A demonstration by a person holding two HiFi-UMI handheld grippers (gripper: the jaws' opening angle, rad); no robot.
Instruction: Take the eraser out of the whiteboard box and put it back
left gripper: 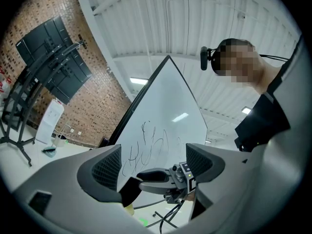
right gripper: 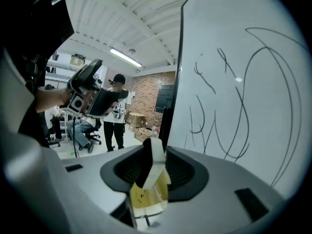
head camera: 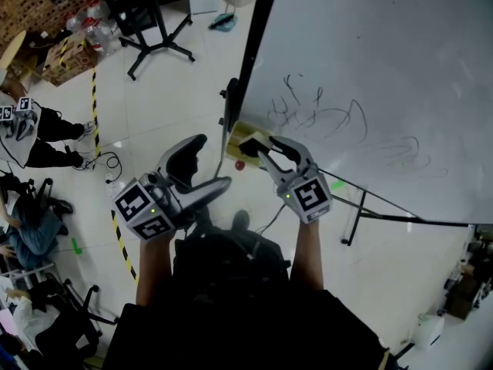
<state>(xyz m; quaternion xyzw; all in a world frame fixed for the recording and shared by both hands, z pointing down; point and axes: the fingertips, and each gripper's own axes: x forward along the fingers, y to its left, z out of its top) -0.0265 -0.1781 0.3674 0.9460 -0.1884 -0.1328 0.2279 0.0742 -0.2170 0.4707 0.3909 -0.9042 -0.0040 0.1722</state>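
Note:
The eraser, a white slab with a dark felt side, stands on edge between the pads of my right gripper, which is shut on it. Just below it is the yellow whiteboard box, and the eraser hangs above its opening. In the head view my right gripper is over that yellow box at the lower left corner of the whiteboard. My left gripper hovers to the left, open and holding nothing. Its own view shows the left gripper with my right gripper seen through the gap.
The scribbled whiteboard stands on a black frame with floor legs. A small red object lies near the box. A black stand, yellow-black floor tape and seated people are on the left.

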